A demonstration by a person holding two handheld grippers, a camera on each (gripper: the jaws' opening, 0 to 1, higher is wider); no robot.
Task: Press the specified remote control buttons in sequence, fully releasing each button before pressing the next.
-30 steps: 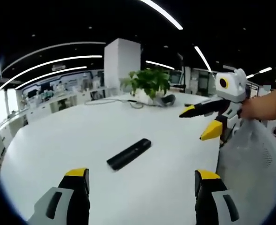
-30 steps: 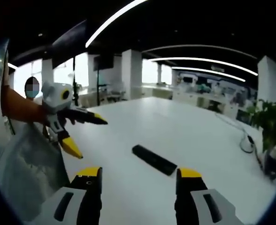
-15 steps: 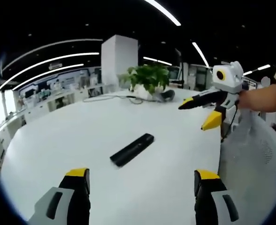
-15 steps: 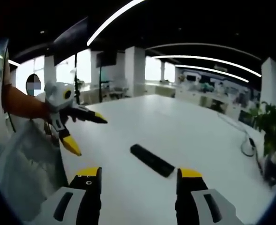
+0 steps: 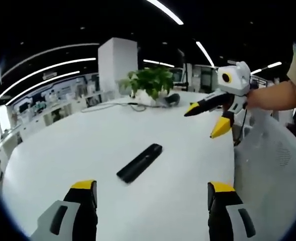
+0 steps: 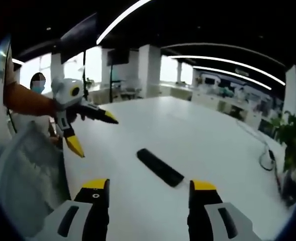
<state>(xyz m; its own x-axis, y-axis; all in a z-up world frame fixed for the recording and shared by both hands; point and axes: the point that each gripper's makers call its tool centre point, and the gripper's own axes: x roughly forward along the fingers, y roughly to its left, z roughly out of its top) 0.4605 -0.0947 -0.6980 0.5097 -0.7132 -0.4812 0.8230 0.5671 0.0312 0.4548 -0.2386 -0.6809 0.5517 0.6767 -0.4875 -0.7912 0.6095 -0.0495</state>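
- Large white round-edged table (image 5: 62,150) seen in an open-plan office w/ dark ceiling, long curved strip lights (image 6: 228,47) and a white square pillar (image 5: 116,63).
- Green potted plant (image 5: 146,83) stands at the table's far side in the left gripper view, a cable trailing beside it; same plant at the right edge of the right gripper view.
- Grey mesh chair back (image 5: 268,165) at the table's edge.
- Slim black rectangular remote control (image 5: 139,162) lies flat on the bare tabletop, alone, ahead of and between the yellow-tipped left gripper (image 5: 150,193) jaws, not touched; jaws spread wide, nothing held.
- Right gripper (image 6: 149,193) likewise wide apart and empty; remote (image 6: 160,167) just beyond its tips.
- Each gripper is seen raised above the table in the other's view, jaws parted.
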